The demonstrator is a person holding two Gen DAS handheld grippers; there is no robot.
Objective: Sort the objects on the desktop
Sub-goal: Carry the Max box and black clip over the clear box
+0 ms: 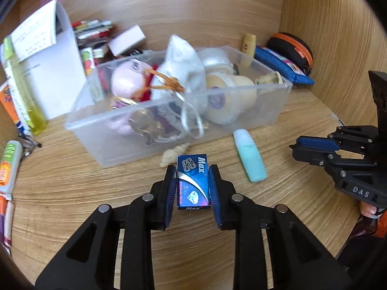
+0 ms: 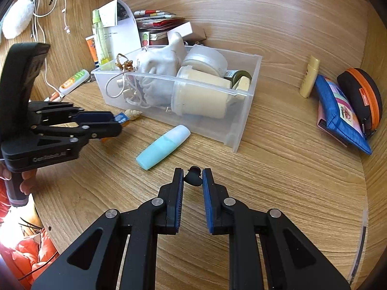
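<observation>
the left tool (image 1: 192, 183) is clenched on a small blue razor-blade box (image 1: 192, 181) marked "max", its blue pads pressed to the box's two long sides, held just above the wooden tabletop (image 1: 72, 193). just beyond the box lies a small spiral seashell (image 1: 174, 154), and beyond that stands the clear plastic bin (image 1: 169, 130), crowded with a white drawstring pouch (image 1: 179, 72), a cream jar (image 1: 229, 99) on its side, a pink round thing and some gold-wrapped pieces. a mint-green highlighter (image 1: 250, 158) lies on the tabletop to the right of the box, near the bin's front wall.

in the right wrist view, the right tool (image 2: 192, 178) has its pads closed on a small black heart-shaped clip (image 2: 193, 178), low over the tabletop. the highlighter lies to the far left of it, well apart, and the bin sits farther back.

to the left of the bin a folded white paper (image 1: 60, 67) leans upright with a yellow-green bottle (image 1: 21, 96) beside it, and an orange-and-white tube (image 2: 73, 82) lies on the tabletop near the left wall. behind the bin is a stack of booklets (image 2: 157, 21). at the far right, a pale yellow tube (image 2: 309, 77) stands against the wall, next to a blue zip pouch (image 2: 338, 113) and a black case with an orange zip (image 2: 362, 96). pink and orange notes are stuck on the back wall.
</observation>
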